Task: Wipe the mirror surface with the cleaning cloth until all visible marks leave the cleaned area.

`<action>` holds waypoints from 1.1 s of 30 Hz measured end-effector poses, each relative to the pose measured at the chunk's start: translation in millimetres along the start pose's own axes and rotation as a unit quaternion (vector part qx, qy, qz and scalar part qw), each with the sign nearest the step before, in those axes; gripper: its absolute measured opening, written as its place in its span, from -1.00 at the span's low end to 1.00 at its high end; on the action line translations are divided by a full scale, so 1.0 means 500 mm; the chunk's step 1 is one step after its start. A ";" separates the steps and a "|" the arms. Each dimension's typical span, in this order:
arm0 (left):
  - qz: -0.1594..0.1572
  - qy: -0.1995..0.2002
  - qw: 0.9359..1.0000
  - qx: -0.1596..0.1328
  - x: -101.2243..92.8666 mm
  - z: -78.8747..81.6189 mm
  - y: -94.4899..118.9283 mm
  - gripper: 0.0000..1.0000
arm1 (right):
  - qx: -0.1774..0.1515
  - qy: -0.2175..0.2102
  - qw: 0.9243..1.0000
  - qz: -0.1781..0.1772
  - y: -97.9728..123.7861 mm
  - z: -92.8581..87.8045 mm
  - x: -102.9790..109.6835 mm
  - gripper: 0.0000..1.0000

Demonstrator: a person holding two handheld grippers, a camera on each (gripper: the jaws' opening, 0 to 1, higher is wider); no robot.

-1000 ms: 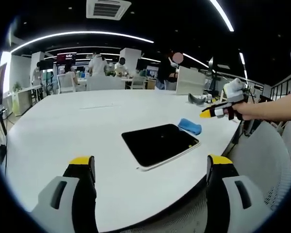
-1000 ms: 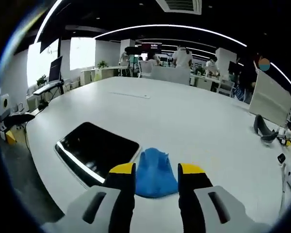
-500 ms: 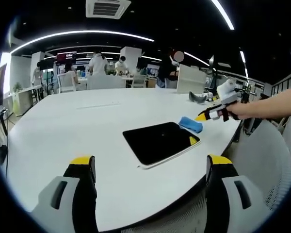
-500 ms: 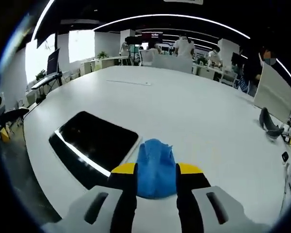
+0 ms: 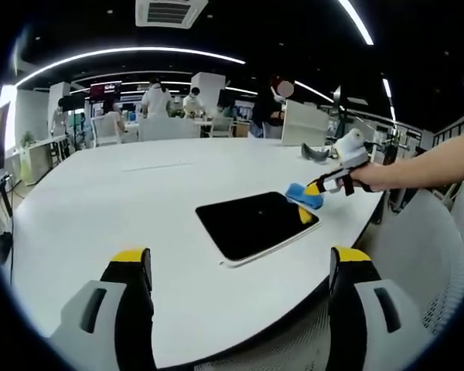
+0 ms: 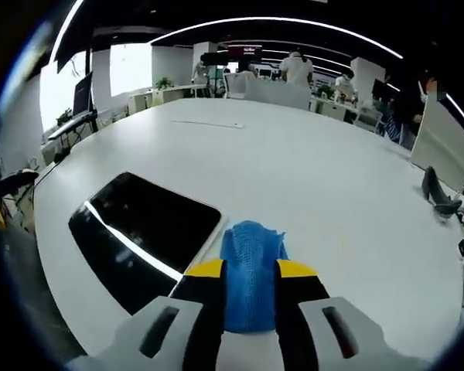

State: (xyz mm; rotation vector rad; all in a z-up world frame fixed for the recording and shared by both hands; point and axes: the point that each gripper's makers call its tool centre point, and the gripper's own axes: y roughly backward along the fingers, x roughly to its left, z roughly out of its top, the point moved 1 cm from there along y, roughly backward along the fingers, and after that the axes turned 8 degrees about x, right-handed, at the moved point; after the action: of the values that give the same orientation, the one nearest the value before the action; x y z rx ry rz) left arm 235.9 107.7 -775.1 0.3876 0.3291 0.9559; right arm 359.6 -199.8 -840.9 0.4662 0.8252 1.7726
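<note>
The mirror [image 5: 255, 224] is a dark rectangular slab lying flat near the front edge of the white round table [image 5: 100, 201]. In the right gripper view the mirror [image 6: 139, 232] lies to the left of the jaws. A crumpled blue cleaning cloth [image 6: 249, 259] rests on the table just past the mirror's corner, and my right gripper [image 6: 250, 270] is shut on it, jaws pressed against both sides. In the left gripper view the cloth [image 5: 296, 192] and the right gripper [image 5: 319, 188] show at the mirror's far right corner. My left gripper [image 5: 240, 263] hangs open over the near table edge.
A grey curved object [image 6: 435, 193] sits on the table to the right; it is also in the left gripper view [image 5: 315, 157]. A white mesh chair [image 5: 425, 255] stands by the table's right edge. Desks and people fill the far background.
My right gripper has come down and forward over the cloth, and its jaws have drawn together onto it. The left gripper has stayed where it was.
</note>
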 end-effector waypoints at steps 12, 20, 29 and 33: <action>0.000 0.000 1.000 0.001 -0.002 0.000 -0.004 0.87 | 0.018 0.001 1.000 0.006 -0.024 -0.019 0.001 -0.80; -0.003 -0.001 1.000 0.002 -0.004 -0.001 -0.005 0.89 | 0.020 0.018 1.000 0.007 -0.035 -0.017 0.002 -0.95; -0.001 -0.002 1.000 0.001 -0.004 0.000 -0.005 0.94 | 0.003 -0.063 0.998 0.015 -0.041 0.002 -0.015 -0.99; -0.006 -0.001 1.000 0.001 -0.006 0.000 -0.005 0.94 | 0.000 -0.078 0.997 0.016 -0.044 0.007 -0.022 -1.00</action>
State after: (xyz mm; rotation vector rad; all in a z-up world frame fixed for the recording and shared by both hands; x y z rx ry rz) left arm 236.3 103.9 -776.0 0.3879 0.3310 0.9439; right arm 380.5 -204.9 -853.6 0.6124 0.7114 1.7406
